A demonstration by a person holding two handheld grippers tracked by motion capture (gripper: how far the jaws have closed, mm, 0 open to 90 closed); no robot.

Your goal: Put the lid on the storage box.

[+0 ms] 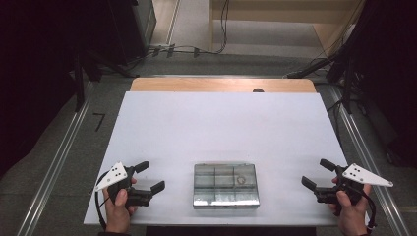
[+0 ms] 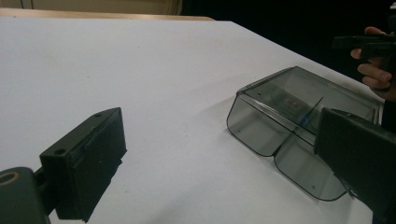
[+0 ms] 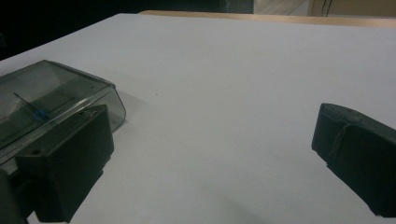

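While the clear compartment box (image 1: 225, 185) sits closed at six o'clock on the white tabletop (image 1: 221, 128), the left gripper (image 1: 150, 178) at eight and the right gripper (image 1: 314, 174) at four flank it, jaws apart, holding nothing; a small ring, possibly, lies inside.

ahead of my tools a white sheet (image 1: 221, 128) covers a wooden table (image 1: 221, 84); beyond its far edge grey floor (image 1: 59, 162) runs past cables (image 1: 196, 49) to pale wood furniture (image 1: 275, 10), dark stands (image 1: 81, 69) off either side, dim light
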